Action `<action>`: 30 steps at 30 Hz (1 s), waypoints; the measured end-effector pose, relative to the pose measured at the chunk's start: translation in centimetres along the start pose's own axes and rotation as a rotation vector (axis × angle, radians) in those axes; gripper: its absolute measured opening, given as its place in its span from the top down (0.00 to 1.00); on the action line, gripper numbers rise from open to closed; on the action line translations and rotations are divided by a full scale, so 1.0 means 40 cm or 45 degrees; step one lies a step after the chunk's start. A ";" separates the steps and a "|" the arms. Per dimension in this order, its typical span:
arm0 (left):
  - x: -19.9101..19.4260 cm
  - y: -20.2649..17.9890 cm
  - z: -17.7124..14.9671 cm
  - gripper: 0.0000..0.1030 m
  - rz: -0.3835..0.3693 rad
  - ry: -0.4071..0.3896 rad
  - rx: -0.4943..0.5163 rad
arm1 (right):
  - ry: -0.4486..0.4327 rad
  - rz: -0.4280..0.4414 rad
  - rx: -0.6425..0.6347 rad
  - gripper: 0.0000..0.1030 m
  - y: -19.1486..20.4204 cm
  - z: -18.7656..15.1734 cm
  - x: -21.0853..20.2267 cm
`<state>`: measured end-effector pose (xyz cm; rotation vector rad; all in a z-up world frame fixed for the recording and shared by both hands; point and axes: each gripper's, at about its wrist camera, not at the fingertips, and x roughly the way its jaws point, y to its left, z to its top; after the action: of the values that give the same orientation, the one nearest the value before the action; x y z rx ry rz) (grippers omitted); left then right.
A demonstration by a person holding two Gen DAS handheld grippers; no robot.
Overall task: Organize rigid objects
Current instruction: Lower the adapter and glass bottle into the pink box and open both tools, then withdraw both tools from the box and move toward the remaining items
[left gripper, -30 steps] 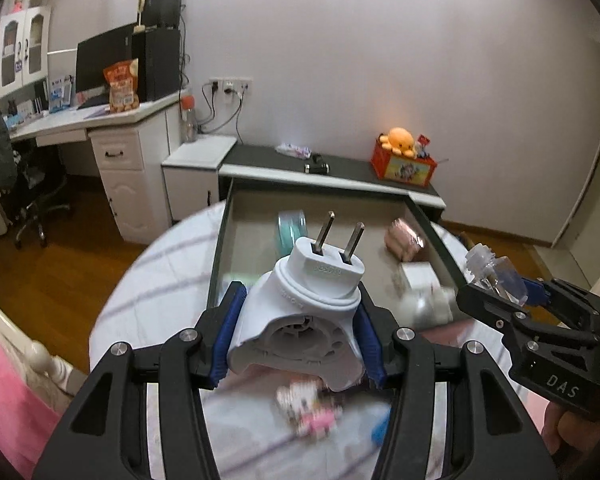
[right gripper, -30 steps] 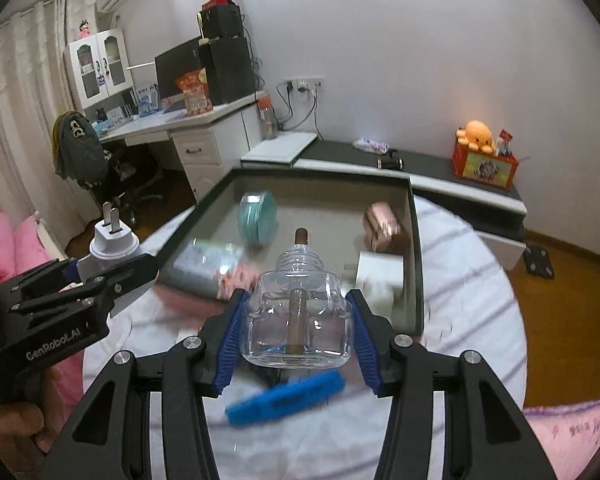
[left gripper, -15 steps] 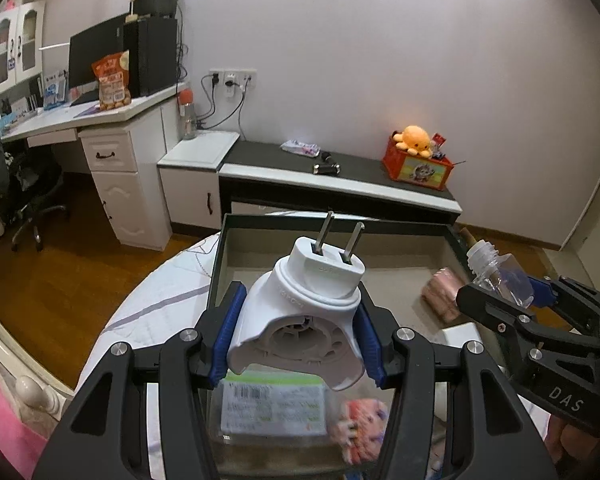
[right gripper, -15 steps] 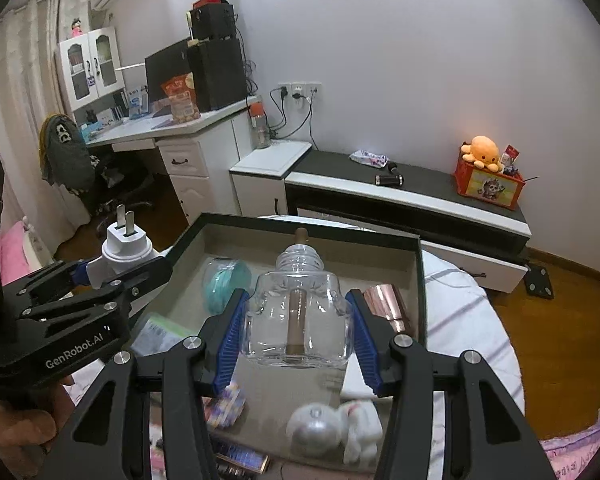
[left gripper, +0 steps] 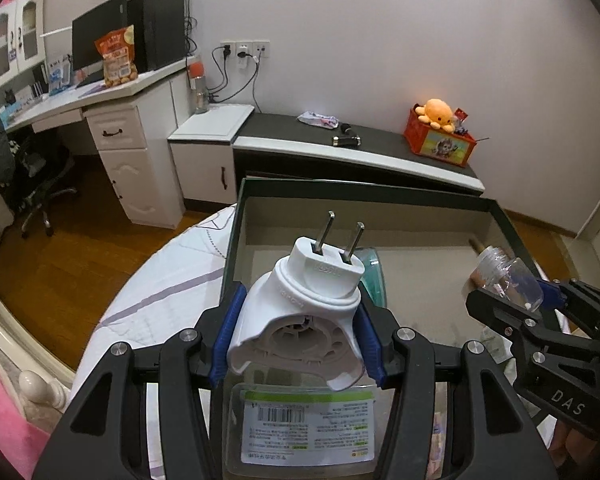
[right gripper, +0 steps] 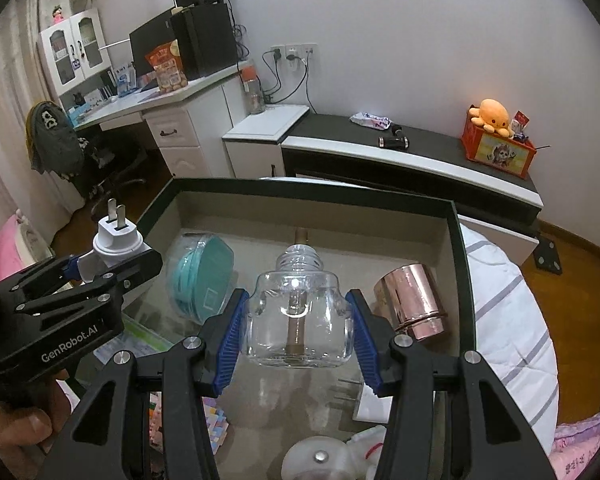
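**Two pieces in hand over a half-filled box**

You are partway through, by my reading. The box [right gripper: 458,248] sits on the bed and already holds several things: a teal case [right gripper: 204,276] leaning at its left, a copper cup [right gripper: 410,300] on its side at the right, a clear packet [left gripper: 304,424] with a printed label near the front, and some small toys [right gripper: 214,420] and a white piece [right gripper: 320,456] at the near edge. Its far half is bare floor, so there is room.

What is left, at least: the two things you are carrying. Your left gripper [left gripper: 298,344] is clamped on the white plug [left gripper: 308,308], prongs pointing up and away, held above the box's left front. Your right gripper [right gripper: 298,328] is clamped on the clear bottle [right gripper: 298,320], wick upward, held above the middle of the box. Neither is set down yet. Whether more lies outside the box, you cannot tell from these views.

Writing: the left gripper's side reads "GenRobot.AI"; the right gripper's side reads "DAS", with the rest hidden. The packet's label carries a barcode and fine print too small to read. Raised lettering on the plug's face is not legible.
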<state>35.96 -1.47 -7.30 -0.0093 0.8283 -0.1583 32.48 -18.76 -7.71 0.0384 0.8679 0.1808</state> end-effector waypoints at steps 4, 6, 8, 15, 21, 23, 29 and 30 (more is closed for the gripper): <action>-0.022 0.002 -0.004 0.17 0.032 -0.041 0.009 | 0.018 -0.004 0.003 0.50 0.002 -0.004 0.008; -0.045 0.002 -0.007 0.07 0.053 -0.084 0.018 | 0.017 0.000 0.007 0.36 0.001 -0.007 0.005; -0.069 0.006 -0.011 0.05 0.069 -0.113 0.023 | -0.001 -0.016 0.019 0.19 -0.002 -0.010 -0.006; -0.160 0.032 -0.033 0.00 0.101 -0.172 -0.006 | -0.056 -0.009 0.098 0.00 -0.021 -0.030 -0.067; -0.263 0.038 -0.079 0.00 0.104 -0.220 -0.022 | -0.113 0.000 0.132 0.00 -0.016 -0.056 -0.135; -0.294 0.038 -0.095 0.00 0.103 -0.232 -0.028 | -0.133 -0.002 0.141 0.00 -0.008 -0.071 -0.163; -0.385 0.032 -0.154 0.00 0.106 -0.261 -0.025 | -0.184 0.009 0.150 0.00 0.009 -0.124 -0.251; -0.396 0.030 -0.165 0.00 0.108 -0.265 -0.026 | -0.192 0.011 0.151 0.00 0.012 -0.136 -0.264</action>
<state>20.74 2.34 -0.23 -0.0095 0.6215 -0.0674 21.60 -20.35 -3.19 0.1644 0.7269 0.1326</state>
